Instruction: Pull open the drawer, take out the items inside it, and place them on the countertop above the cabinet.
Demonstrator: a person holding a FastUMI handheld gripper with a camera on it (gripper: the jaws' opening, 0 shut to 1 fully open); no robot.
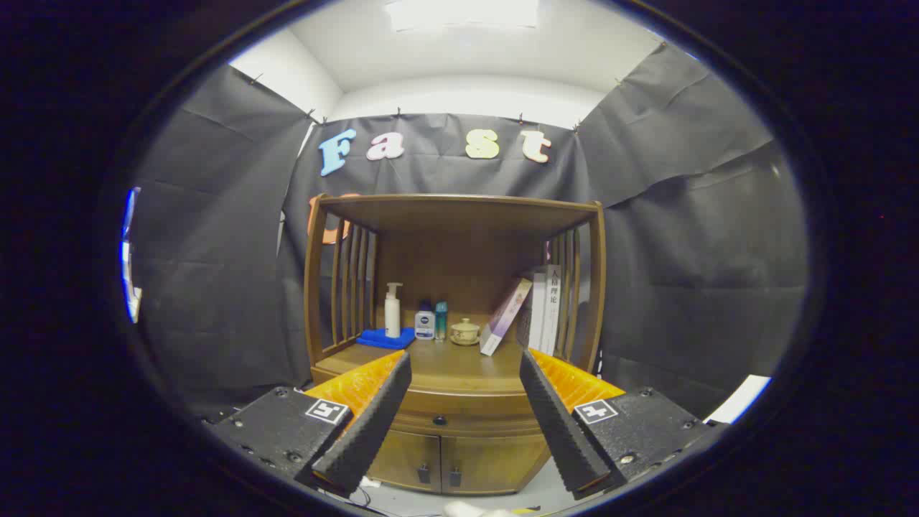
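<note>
The gripper is hanging open, holding nothing, facing the cabinet. Its drawer is sitting shut just below the countertop; 1 small, stiff-looking knob seems the place to pinch.

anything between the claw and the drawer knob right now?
Nothing visible. The claw is open, fingers spread, and the drawer knob sits in the gap between them, some way ahead, on the closed drawer. The bottles, cup and books stand farther back on the countertop, above the drawer.
</note>
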